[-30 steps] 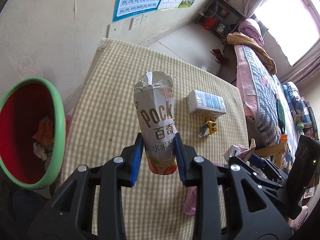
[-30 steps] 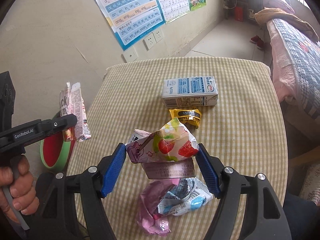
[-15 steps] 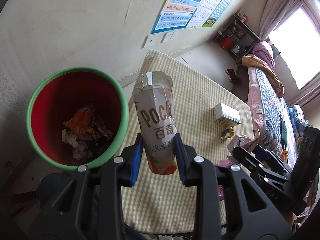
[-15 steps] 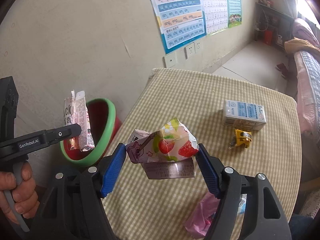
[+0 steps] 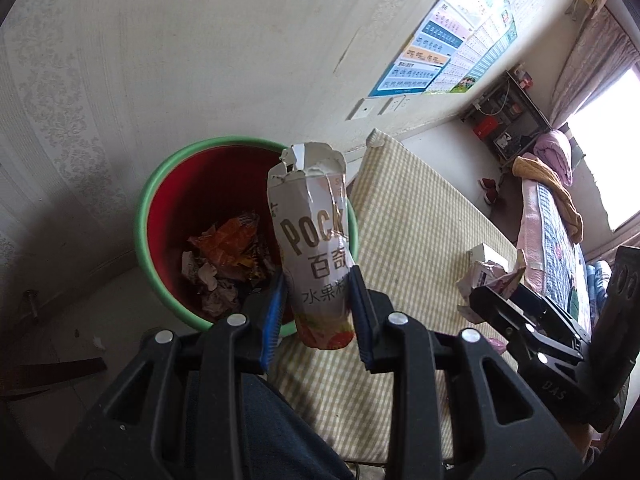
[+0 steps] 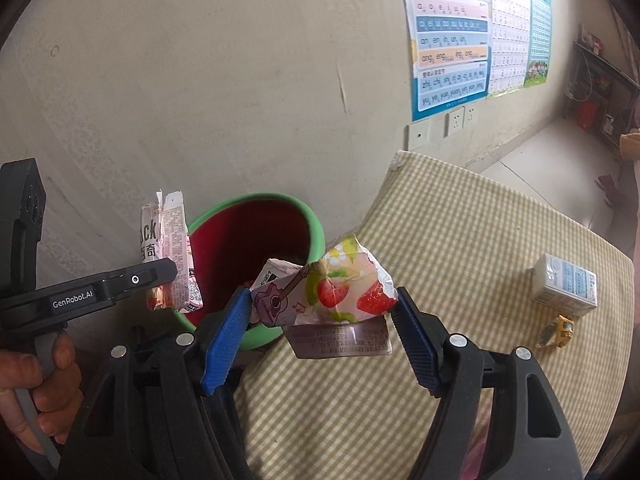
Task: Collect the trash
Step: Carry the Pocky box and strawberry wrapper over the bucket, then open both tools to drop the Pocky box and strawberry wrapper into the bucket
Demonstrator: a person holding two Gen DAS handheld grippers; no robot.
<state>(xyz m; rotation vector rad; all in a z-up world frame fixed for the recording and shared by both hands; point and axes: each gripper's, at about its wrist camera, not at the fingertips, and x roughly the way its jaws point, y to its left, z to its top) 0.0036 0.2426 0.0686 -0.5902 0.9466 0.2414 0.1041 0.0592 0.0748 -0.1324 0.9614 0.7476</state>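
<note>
My left gripper (image 5: 318,294) is shut on a torn Pocky box (image 5: 314,240), held upright just over the near rim of a red bin with a green rim (image 5: 168,184). The bin holds crumpled wrappers. My right gripper (image 6: 320,312) is shut on a crumpled strawberry snack wrapper (image 6: 340,288), over the table's left edge beside the bin (image 6: 256,200). In the right wrist view the left gripper (image 6: 160,276) with the Pocky box (image 6: 172,248) shows at left, with a hand on its handle. In the left wrist view the right gripper (image 5: 492,292) appears at right.
A table with a yellow checked cloth (image 6: 480,240) carries a white and blue milk carton (image 6: 566,286) and a small yellow wrapper (image 6: 558,330). The wall with posters (image 6: 452,40) stands close behind the bin. A bed (image 5: 552,232) lies beyond the table.
Both grippers have swung left from over the table toward the bin, each keeping its trash. The bin now sits near the middle of both views.
</note>
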